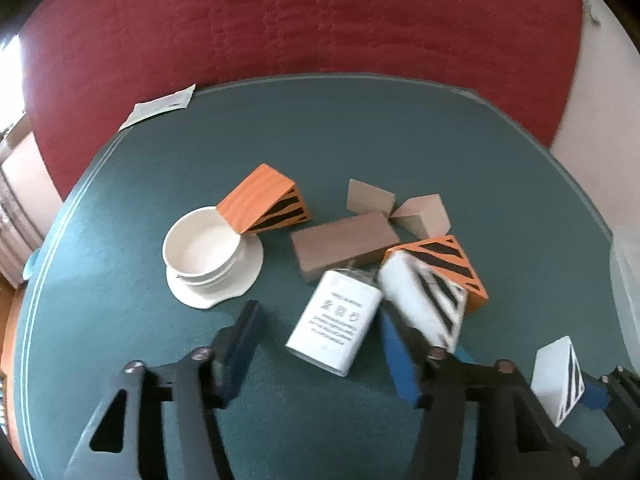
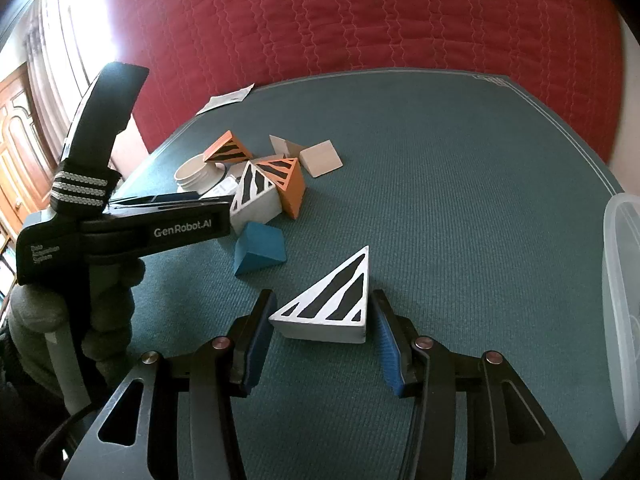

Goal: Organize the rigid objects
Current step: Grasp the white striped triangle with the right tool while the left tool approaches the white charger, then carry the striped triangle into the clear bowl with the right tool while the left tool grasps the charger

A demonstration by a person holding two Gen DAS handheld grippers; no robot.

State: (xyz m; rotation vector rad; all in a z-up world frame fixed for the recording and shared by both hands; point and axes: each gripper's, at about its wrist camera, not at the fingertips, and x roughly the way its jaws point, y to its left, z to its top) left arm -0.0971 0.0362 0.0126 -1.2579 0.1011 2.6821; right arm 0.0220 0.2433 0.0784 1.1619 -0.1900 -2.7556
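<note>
White wedge (image 2: 332,304) with black zebra stripes on triangular face – lies flat on surface between right gripper (image 2: 320,330) fingers; both pads touch its sides, gripping it

Left gripper (image 1: 316,344) fingers apart around white box (image 1: 334,322) with printed text; pads not pressing it

Pile behind: orange striped wedges (image 1: 266,200), plain brown blocks (image 1: 344,244), white bowl (image 1: 200,246), blue wedge (image 2: 260,252)

Green carpet-like surface (image 2: 460,220) – red quilted bed (image 2: 320,20) beyond; clear tub (image 2: 624,300) at right edge

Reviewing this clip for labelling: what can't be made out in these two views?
- Clear plastic container: right wrist view, cut off by the frame edge; contents unseen.
- White rectangular tin: left wrist view, print too small.
- Blue wedge block: hidden in the left wrist view behind the left gripper.
</note>
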